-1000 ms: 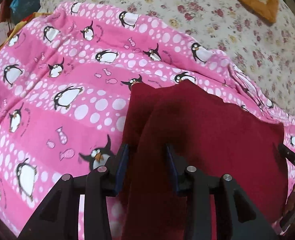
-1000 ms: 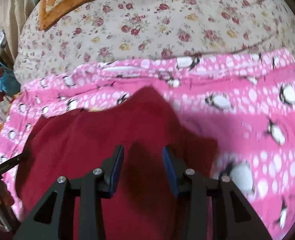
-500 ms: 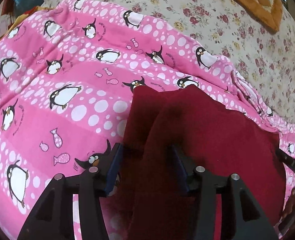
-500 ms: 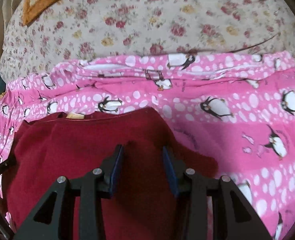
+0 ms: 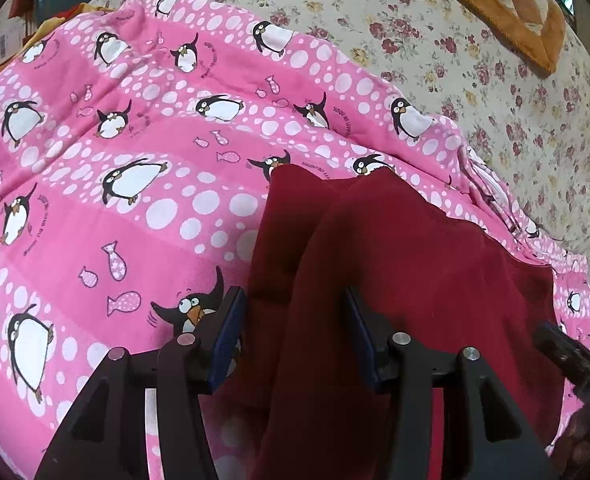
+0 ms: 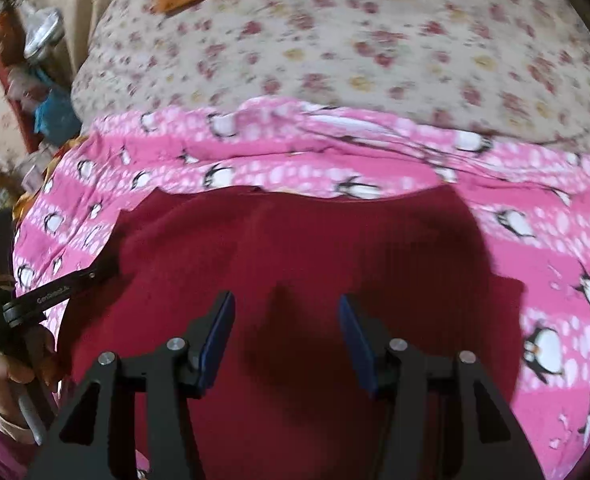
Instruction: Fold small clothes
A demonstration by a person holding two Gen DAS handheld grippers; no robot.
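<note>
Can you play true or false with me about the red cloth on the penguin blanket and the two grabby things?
1. The dark red garment lies on a pink penguin blanket. True.
2. The blanket has cats printed on it. False: it shows penguins, little fish and white dots.
3. The left gripper is clamped tight on the garment. False: its pads stand apart, with red cloth showing between them; its jaws have just been opening.
4. The right gripper is open above the garment. True; its jaws have just been opening too.
5. Beyond the blanket is a plain blue sheet. False: it is a cream floral cover.
</note>
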